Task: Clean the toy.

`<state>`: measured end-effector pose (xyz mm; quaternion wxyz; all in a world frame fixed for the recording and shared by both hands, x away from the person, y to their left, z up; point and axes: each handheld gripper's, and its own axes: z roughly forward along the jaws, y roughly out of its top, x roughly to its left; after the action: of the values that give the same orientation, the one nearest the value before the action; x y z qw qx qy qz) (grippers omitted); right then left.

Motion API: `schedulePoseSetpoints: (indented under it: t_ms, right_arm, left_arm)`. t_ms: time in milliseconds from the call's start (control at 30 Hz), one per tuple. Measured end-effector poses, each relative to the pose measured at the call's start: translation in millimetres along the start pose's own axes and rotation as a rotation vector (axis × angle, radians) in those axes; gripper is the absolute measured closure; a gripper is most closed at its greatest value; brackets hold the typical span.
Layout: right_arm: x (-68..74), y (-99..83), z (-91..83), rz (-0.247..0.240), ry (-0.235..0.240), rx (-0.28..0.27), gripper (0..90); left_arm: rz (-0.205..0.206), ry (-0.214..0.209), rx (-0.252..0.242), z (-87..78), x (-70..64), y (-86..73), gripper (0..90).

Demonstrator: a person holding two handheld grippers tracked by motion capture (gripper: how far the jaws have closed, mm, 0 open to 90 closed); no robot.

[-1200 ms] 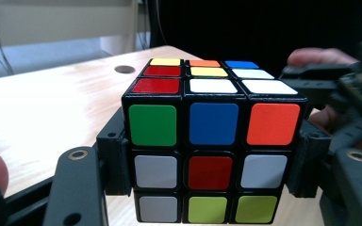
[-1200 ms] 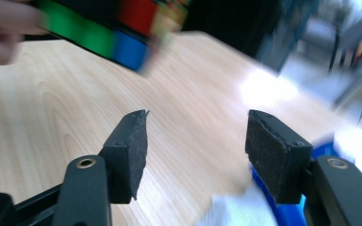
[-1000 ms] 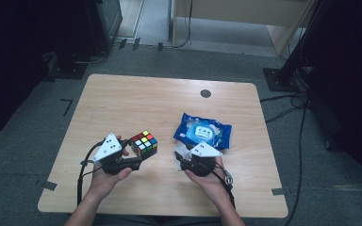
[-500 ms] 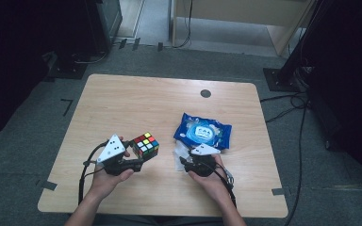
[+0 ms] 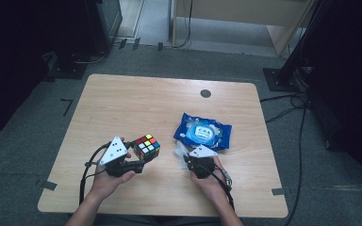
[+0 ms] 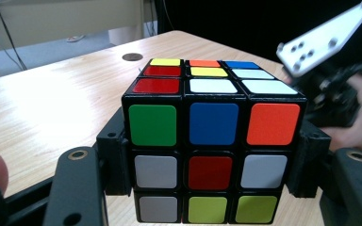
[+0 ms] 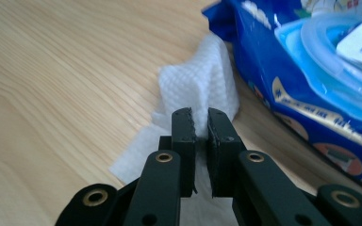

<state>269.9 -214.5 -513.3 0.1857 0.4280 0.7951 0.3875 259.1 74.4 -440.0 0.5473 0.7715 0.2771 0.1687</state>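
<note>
High view: a person sits at a pale wooden bench (image 5: pixel 122 108) with a hand-held gripper in each hand. The left hand-held gripper (image 5: pixel 133 165) holds a scrambled Rubik's cube (image 5: pixel 146 146) just ahead of it, one jaw pressed on each side face near the cube's lower half. In the left gripper view the cube (image 6: pixel 207 141) sits squarely between the jaws, green, blue and orange stickers across its top row. It looks rigid and fairly light, with smooth plastic faces that could slip or twist a layer, so a grip across two flat opposite faces, as here, seems soundest.

The right hand-held gripper (image 7: pixel 201 123) is nearly closed, pinching a white wet wipe (image 7: pixel 202 80) that stands up in a soft fold straight ahead of its tips. The wipe looks limp, thin and damp; it will drape and cling, so a pinch on a folded edge should hold it best. Just beyond and to that gripper's right lies a blue pack of wet wipes (image 7: pixel 306 70) with a pale flip lid, soft and crinkly.
</note>
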Motion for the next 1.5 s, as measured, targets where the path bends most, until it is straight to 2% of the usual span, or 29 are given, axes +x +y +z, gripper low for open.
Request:
schedulePoseSetpoints:
  t_ms: [67, 233, 300, 433, 567, 633, 767, 867, 1033, 1300, 1367, 1433, 1500]
  right_arm:
    - [2.4, 8.4, -12.1, 0.031, 0.044, -0.066, 84.5]
    - [22.8, 41.7, -61.5, 0.024, 0.147, -0.293, 84.6]
    - [31.7, 50.5, -76.5, 0.017, 0.185, -0.342, 84.6]
    - [52.8, 63.6, -96.2, 0.007, 0.279, -0.387, 84.6]
    - [68.2, 67.3, -96.0, -0.011, 0.330, -0.380, 84.5]
    - [70.5, 66.5, -91.4, -0.004, 0.334, -0.363, 84.5]
    - [69.9, 62.0, -81.2, 0.019, 0.330, -0.340, 84.5]
    - [69.1, 60.0, -77.4, 0.041, 0.342, -0.342, 84.3]
    - [67.9, 60.5, -77.4, 0.039, 0.329, -0.350, 84.2]
    - [41.6, 57.6, -75.1, 0.116, 0.235, -0.329, 84.3]
    - [34.4, 56.2, -73.1, 0.126, 0.184, -0.303, 84.4]
    - [27.1, 53.2, -69.9, 0.143, 0.141, -0.275, 84.4]
    - [20.4, 50.6, -71.2, 0.183, 0.140, -0.284, 84.4]
  left_arm:
    - [0.013, 0.005, 0.006, 1.6, -1.3, -0.9, 34.3]
    - [0.062, 0.021, 0.042, 8.4, -8.1, -4.8, 34.2]
    - [0.097, 0.036, 0.062, 11.7, -12.8, -6.3, 34.3]
    - [0.153, 0.042, 0.088, 18.5, -24.8, -7.9, 34.3]
    - [0.192, 0.027, 0.093, 23.0, -37.4, -7.9, 34.3]
    - [0.208, 0.023, 0.086, 23.9, -42.3, -7.3, 34.3]
    - [0.211, 0.019, 0.058, 21.0, -45.8, -4.2, 34.3]
    - [0.222, 0.019, 0.063, 19.8, -45.4, -3.6, 34.3]
    - [0.240, 0.022, 0.048, 17.9, -48.3, -2.6, 34.4]
    - [0.261, 0.009, 0.044, 16.6, -52.3, -0.9, 34.5]
    - [0.253, -0.001, 0.034, 15.5, -51.4, -0.1, 34.5]
    - [0.261, 0.008, 0.034, 14.8, -50.2, 1.1, 34.5]
    - [0.263, 0.020, 0.048, 15.1, -48.0, 0.0, 34.5]
